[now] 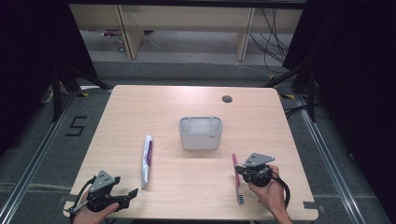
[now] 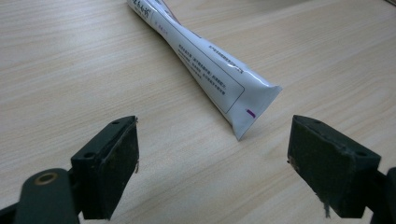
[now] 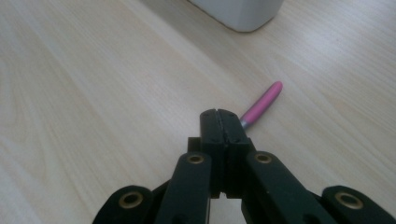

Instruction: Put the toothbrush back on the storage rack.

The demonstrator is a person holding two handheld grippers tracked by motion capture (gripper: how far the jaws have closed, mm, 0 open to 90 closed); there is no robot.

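Note:
A white toothpaste tube [image 1: 146, 161] lies lengthwise on the wooden table [image 1: 154, 107], left of centre. Its crimped end [image 2: 252, 105] points at my left gripper [image 1: 125, 186], which rests near the front left corner. Those jaws stand wide open [image 2: 215, 154] with only bare table between them. A pink toothbrush [image 1: 235, 161] lies right of centre with its bristle head toward the front edge. My right gripper [image 1: 239, 171] sits over its middle, jaws shut flush against each other [image 3: 218, 114]. The pink handle [image 3: 264, 100] comes out from behind the jaw tips, beside the seam rather than in it.
A grey open-topped holder [image 1: 201, 133] stands at the table's centre, and its base corner [image 3: 243, 11] lies ahead of the right gripper. A round cable hole [image 1: 227, 99] sits near the far edge. Dark curtains and frame legs flank the table.

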